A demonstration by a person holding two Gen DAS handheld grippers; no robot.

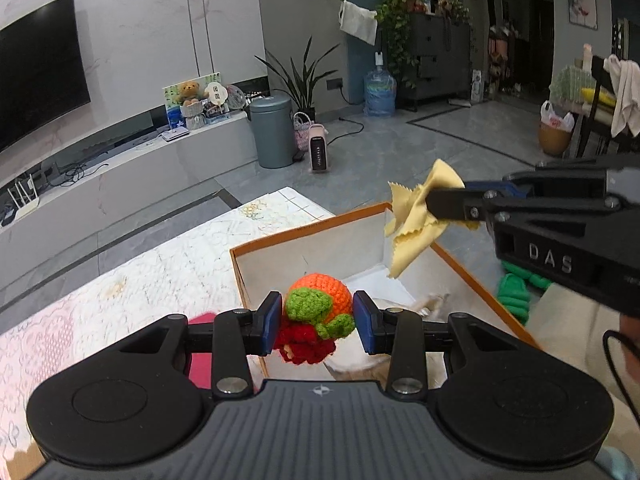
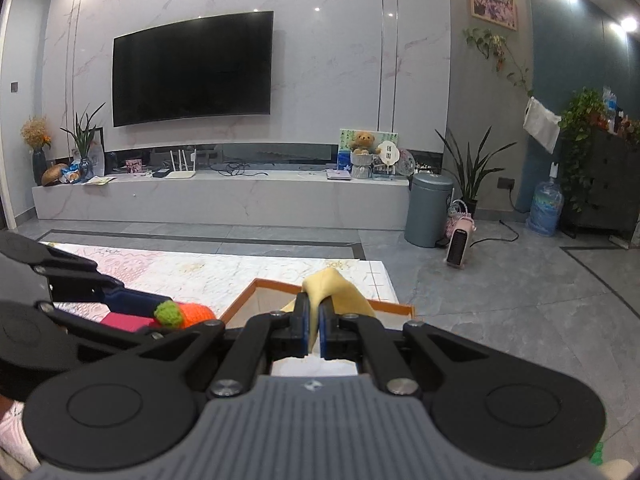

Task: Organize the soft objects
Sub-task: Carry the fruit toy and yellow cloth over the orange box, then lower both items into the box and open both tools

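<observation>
My left gripper [image 1: 316, 320] is shut on a crocheted toy [image 1: 320, 300], orange with green leaves and a red part hanging below, held over the near-left corner of an open orange-rimmed box [image 1: 280, 236]. My right gripper [image 2: 315, 326] is shut on a pale yellow cloth [image 2: 340, 288] and holds it above the box's far right side; it also shows in the left wrist view [image 1: 440, 204] with the cloth [image 1: 416, 216] dangling. The toy shows in the right wrist view [image 2: 184, 314] at lower left. The box rim [image 2: 256, 288] lies ahead of the right gripper.
The box stands on a table with a pale patterned cloth [image 1: 160, 264]. A pink item [image 1: 200, 360] lies left of the box. A green object [image 1: 514, 296] lies on the floor to the right. A grey bin [image 2: 426, 208] and heater [image 2: 460, 248] stand beyond.
</observation>
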